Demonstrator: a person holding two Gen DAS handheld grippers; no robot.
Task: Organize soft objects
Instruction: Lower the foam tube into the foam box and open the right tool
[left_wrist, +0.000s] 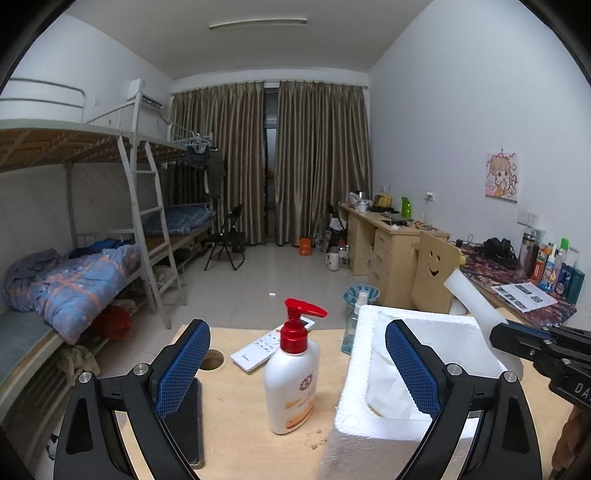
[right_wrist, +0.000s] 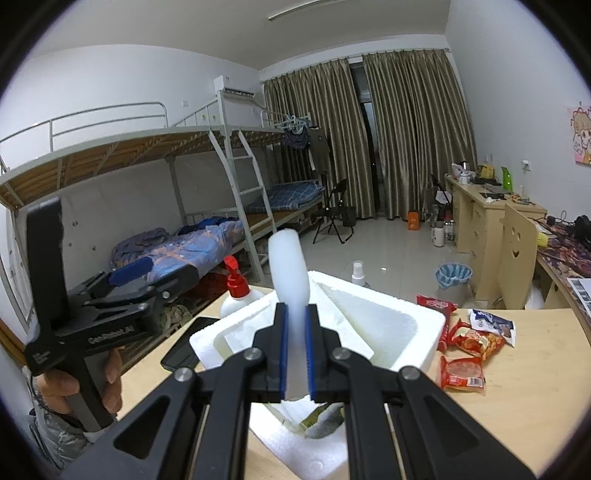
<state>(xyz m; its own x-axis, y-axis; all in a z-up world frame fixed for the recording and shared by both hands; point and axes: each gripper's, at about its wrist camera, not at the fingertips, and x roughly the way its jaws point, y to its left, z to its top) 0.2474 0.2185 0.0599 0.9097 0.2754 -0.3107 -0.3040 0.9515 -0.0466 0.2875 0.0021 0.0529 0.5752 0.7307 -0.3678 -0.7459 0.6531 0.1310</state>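
Note:
A white foam box (left_wrist: 351, 424) (right_wrist: 417, 321) stands on the wooden table (left_wrist: 240, 443) with soft white tissue (left_wrist: 388, 387) inside it. My right gripper (right_wrist: 295, 310) is shut on a white foam roll (right_wrist: 288, 266), which sticks up and forward above the box. In the left wrist view that roll (left_wrist: 476, 306) and the right gripper (left_wrist: 517, 339) come in from the right, over the box's far corner. My left gripper (left_wrist: 295, 326) is open with nothing between its blue pads; its right finger hangs over the box. A hand (right_wrist: 107, 380) holds it at the box's left.
A pump lotion bottle (left_wrist: 291, 387), a white remote (left_wrist: 266, 345), a dark phone (left_wrist: 192, 424) and a spray bottle (left_wrist: 351, 325) lie left of and behind the box. Several snack packs (right_wrist: 465, 339) lie to its right. Bunk beds (left_wrist: 74, 280) line the left wall.

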